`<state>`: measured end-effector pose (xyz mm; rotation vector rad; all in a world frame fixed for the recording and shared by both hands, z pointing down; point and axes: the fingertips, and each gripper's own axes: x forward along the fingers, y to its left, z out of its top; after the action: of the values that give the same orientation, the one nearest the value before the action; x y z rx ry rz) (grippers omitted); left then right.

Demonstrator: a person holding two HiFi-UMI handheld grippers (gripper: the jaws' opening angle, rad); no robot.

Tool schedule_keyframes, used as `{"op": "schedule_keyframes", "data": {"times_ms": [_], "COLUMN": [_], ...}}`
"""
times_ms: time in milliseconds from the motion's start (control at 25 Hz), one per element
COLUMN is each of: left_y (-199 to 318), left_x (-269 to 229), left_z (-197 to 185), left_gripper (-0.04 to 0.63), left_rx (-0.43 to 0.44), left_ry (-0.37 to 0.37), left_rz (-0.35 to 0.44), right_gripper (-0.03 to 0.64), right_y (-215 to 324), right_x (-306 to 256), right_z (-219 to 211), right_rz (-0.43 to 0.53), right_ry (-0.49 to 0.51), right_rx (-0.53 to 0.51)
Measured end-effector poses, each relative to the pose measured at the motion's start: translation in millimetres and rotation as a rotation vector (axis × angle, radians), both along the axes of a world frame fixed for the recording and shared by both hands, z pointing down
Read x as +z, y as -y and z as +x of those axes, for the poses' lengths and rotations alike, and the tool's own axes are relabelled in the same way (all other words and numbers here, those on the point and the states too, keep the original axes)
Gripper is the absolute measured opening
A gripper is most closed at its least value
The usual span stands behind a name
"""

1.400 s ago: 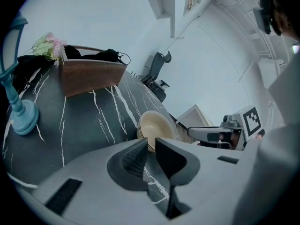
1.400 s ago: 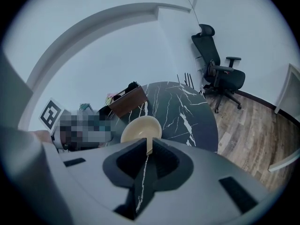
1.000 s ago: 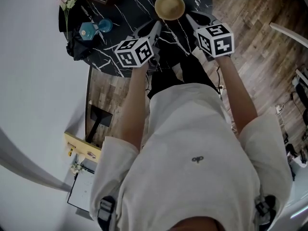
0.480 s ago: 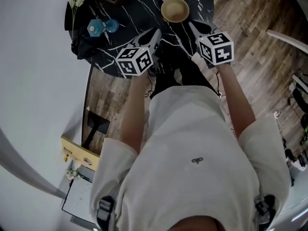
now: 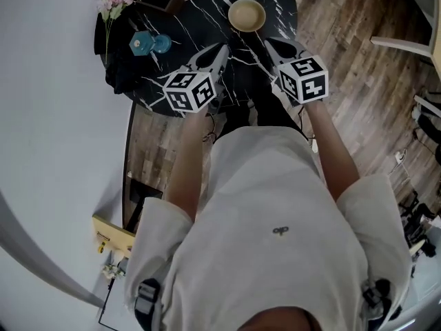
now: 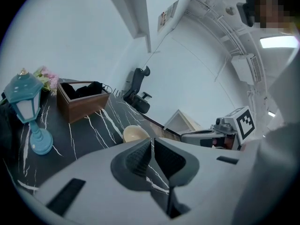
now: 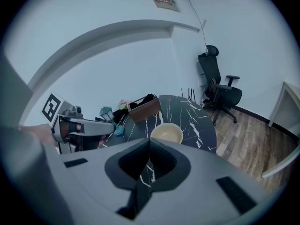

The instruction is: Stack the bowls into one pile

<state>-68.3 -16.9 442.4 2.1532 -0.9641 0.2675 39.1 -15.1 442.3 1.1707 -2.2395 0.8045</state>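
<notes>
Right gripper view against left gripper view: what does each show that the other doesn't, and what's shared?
Only the right gripper view shows the left gripper from outside, its fingers closing with nothing between them. Only the left gripper view shows the right gripper from outside, fingers shut and empty, plus a lit ceiling panel. Both show the bowl on the black marble table, the wooden box, the teal lantern and a black office chair.
</notes>
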Motion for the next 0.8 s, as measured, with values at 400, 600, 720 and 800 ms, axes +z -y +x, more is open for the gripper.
{"op": "schedule_keyframes", "data": {"times_ms": [400,600,720,800], "left_y": [-24.5,-33.4,-37.5,-40.8], "left_x": [-39.0,-53.0,-60.5,-64.4], "left_z": [7.2,3.6,2.0,1.3], "left_gripper": [0.015,0.009,0.009,0.009], "left_rx": [0.109,0.148,0.17,0.183], "left_ry": [-0.049,-0.054,-0.053,-0.054], "left_rz": [0.097,0.133,0.157,0.171], "right_gripper": [0.005,0.003,0.003,0.003], "right_y": [-33.0,-44.0,-49.0,-52.2], "right_x": [-32.0,-54.8,-67.9,-75.0], "right_z": [-5.3,-14.2,-19.7,-22.5], "right_rz": [0.091,0.162,0.203,0.227], "right_ry": [0.022,0.031,0.037,0.04], "right_rx": [0.077,0.083,0.085,0.091]}}
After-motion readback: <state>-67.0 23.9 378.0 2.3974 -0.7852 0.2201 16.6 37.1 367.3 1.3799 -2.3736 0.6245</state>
